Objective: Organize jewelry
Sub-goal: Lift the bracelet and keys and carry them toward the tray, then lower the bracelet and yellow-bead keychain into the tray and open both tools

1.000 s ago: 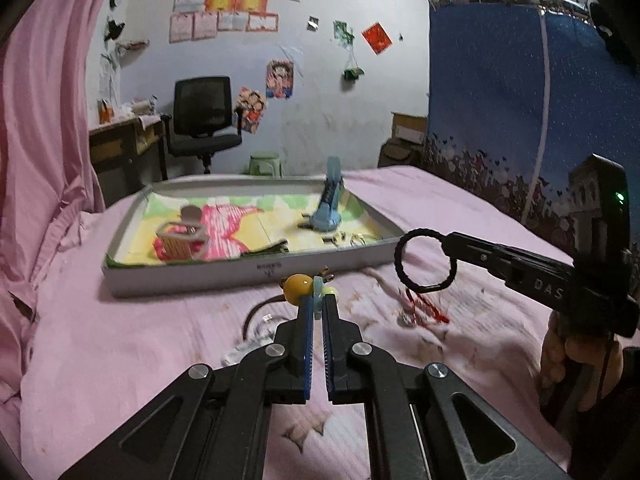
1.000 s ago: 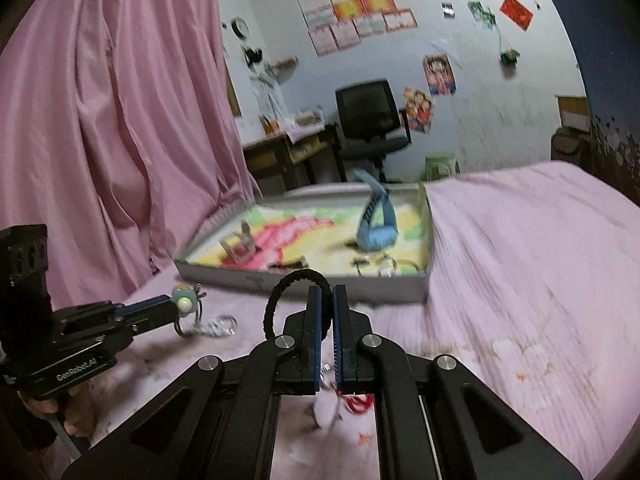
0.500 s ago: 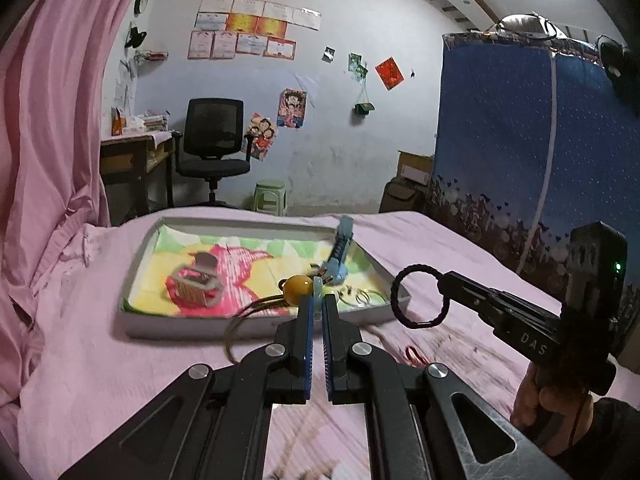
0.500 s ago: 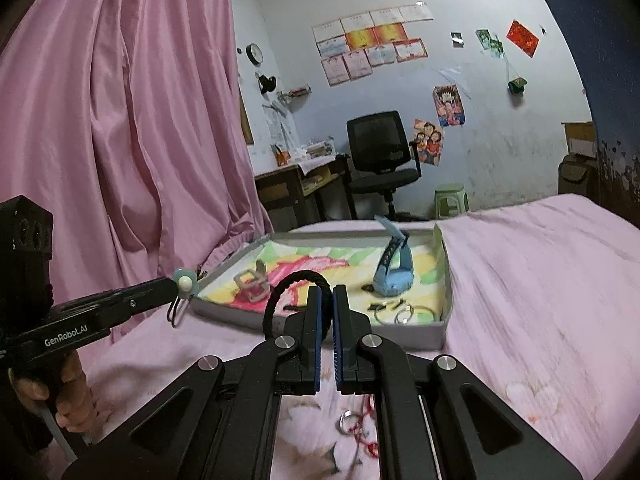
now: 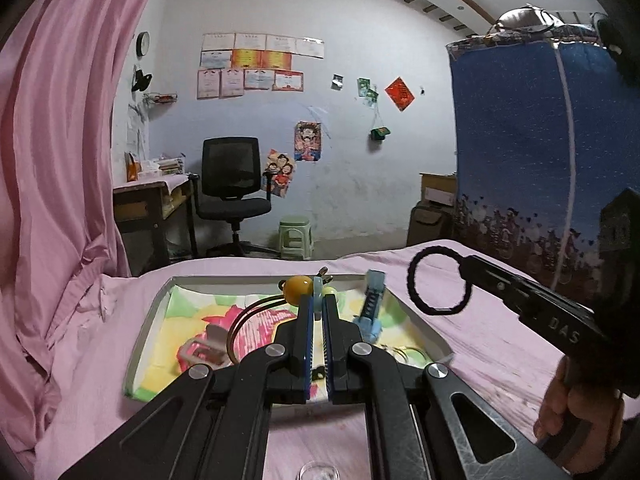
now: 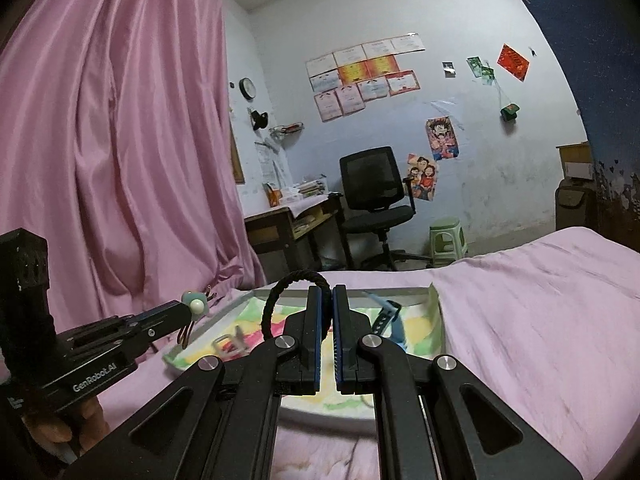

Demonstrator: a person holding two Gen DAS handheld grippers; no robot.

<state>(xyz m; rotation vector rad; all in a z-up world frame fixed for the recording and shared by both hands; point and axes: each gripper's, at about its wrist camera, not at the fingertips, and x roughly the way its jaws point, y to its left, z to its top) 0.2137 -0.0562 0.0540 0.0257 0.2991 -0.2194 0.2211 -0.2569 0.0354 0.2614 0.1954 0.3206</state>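
On my left, the left gripper (image 5: pixel 318 300) is clamped on a beaded bangle, a thin bronze wire hoop with an amber bead and pale green beads (image 5: pixel 298 289), and I have it hanging over the shallow white tray with a bright pink, yellow and green liner (image 5: pixel 152 312) that sits on the pink bedsheet (image 5: pixel 100 364). Below the hoop, inside the tray, lies a pink rectangular buckle-like piece (image 5: pixel 200 354); further right a light blue watch with its strap standing up (image 5: pixel 370 314) leans near the tray's right wall.

On my right, the right gripper (image 6: pixel 326 292) is pinched on a black braided elastic ring (image 6: pixel 280 298), also held above the tray, nearer its right side. The two tools are near each other but apart.

My worries from here: the bangle is gripped only at its bead cluster, so the hoop swings freely, and opening while it sways could send it onto the buckle piece or out over the near wall. The elastic ring is light and may cling to a pad or bounce off the watch. With both tools over one small tray, lowering them together risks a knock. The sheet looks soft, so pressing down could tilt the tray and slide its contents.
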